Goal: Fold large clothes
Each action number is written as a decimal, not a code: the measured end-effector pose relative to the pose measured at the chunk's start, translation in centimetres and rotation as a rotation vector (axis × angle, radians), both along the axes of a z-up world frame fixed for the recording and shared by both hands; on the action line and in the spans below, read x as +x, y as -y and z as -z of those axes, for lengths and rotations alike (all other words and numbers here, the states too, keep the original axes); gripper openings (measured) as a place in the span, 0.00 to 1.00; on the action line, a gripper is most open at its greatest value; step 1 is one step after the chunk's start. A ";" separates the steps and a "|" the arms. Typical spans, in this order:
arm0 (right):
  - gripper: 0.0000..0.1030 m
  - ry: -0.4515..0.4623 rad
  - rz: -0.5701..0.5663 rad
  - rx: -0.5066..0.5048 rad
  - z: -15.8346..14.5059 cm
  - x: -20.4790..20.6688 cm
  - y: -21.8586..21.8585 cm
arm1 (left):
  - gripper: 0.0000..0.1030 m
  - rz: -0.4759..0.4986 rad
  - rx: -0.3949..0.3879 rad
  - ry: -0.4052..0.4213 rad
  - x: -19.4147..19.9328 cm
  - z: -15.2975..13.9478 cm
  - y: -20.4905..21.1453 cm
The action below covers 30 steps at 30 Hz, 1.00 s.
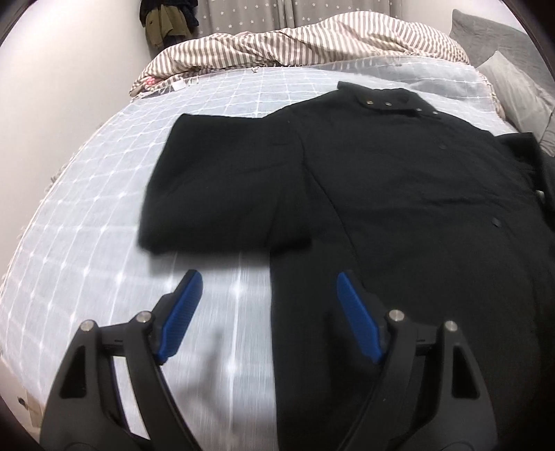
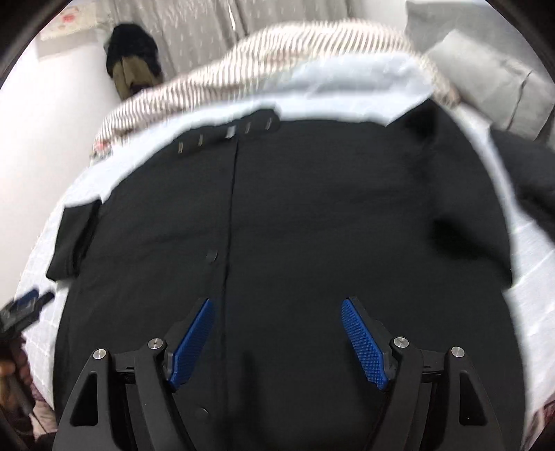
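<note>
A large black coat [image 1: 399, 194] lies flat, front up, on a pale blue checked bedspread [image 1: 86, 215]. Its collar with metal snaps [image 1: 385, 100] points to the far side. One sleeve [image 1: 222, 187] lies spread to the left. My left gripper [image 1: 269, 281] hovers open over the coat's lower left edge, with nothing between its blue pads. In the right wrist view the coat [image 2: 312, 215] fills the frame, its button placket [image 2: 229, 243] running toward me. My right gripper [image 2: 277, 305] hangs open above the coat's lower front, holding nothing. The left gripper [image 2: 26, 305] shows at the far left edge.
A striped duvet [image 1: 295, 41] is bunched along the far side of the bed. Grey pillows [image 1: 513, 73] lie at the far right. Dark clothes [image 1: 166, 20] hang by the wall at the back. More dark fabric [image 2: 534, 173] lies at the right.
</note>
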State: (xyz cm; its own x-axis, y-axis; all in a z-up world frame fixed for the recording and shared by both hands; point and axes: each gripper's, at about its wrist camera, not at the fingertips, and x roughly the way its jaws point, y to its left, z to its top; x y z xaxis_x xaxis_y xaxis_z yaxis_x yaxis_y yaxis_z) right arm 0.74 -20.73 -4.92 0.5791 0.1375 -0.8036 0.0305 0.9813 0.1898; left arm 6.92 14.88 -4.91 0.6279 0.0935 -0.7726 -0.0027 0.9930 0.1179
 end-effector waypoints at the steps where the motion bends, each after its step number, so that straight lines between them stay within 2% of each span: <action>1: 0.75 -0.060 -0.007 0.000 1.4 1.0 -0.9 | 0.78 0.006 0.008 0.004 1.0 0.5 0.1; 4: 0.75 -0.125 -0.046 0.030 2.8 2.9 -3.1 | 0.77 0.018 0.013 0.016 4.0 2.2 0.1; 6: 0.75 -0.132 -0.103 0.031 2.9 3.6 -4.8 | 0.62 -0.009 -0.019 0.015 5.5 3.2 -0.6; 7: 0.75 -0.128 -0.130 0.025 2.8 3.9 -5.7 | 0.45 -0.009 -0.063 0.015 5.7 3.4 -1.2; 8: 0.75 -0.126 -0.143 0.014 2.8 4.2 -6.2 | 0.22 -0.004 -0.122 0.013 5.8 3.4 -1.7; 9: 0.75 -0.125 -0.149 0.001 2.9 4.5 -6.5 | 0.15 -0.009 -0.176 0.014 5.7 3.1 -2.4; 11: 0.75 -0.125 -0.142 -0.023 3.1 5.0 -7.1 | 0.13 -0.031 -0.211 0.035 4.9 2.0 -3.4; 13: 0.75 -0.129 -0.127 -0.028 3.5 5.6 -7.0 | 0.13 -0.055 -0.212 0.085 3.7 0.4 -5.0; 16: 0.75 -0.141 -0.108 -0.017 4.0 6.8 -6.5 | 0.13 -0.143 -0.241 0.160 1.5 -2.2 -9.1; 19: 0.75 -0.130 -0.104 -0.022 3.9 6.4 -6.4 | 0.12 -0.294 -0.252 0.212 -1.0 -4.0 -15.0; 22: 0.75 -0.100 -0.128 -0.060 3.6 5.7 -6.9 | 0.16 -0.467 -0.190 0.234 -3.4 -4.4 -20.8; 24: 0.75 -0.088 -0.150 -0.081 3.5 5.3 -7.3 | 0.29 -0.586 -0.191 0.227 -5.0 -3.8 -25.1; 25: 0.75 -0.083 -0.162 -0.092 3.5 4.9 -7.6 | 0.52 -0.623 -0.224 0.217 -5.7 -3.2 -26.9; 26: 0.75 -0.079 -0.170 -0.098 3.5 4.8 -7.8 | 0.68 -0.661 -0.273 0.212 -6.5 -2.7 -28.7; 29: 0.75 -0.072 -0.178 -0.108 3.6 4.5 -7.9 | 0.68 -0.742 -0.454 0.250 -8.7 -0.8 -32.7; 30: 0.75 -0.073 -0.177 -0.108 3.6 4.5 -7.8 | 0.68 -0.751 -0.504 0.240 -8.7 0.1 -33.5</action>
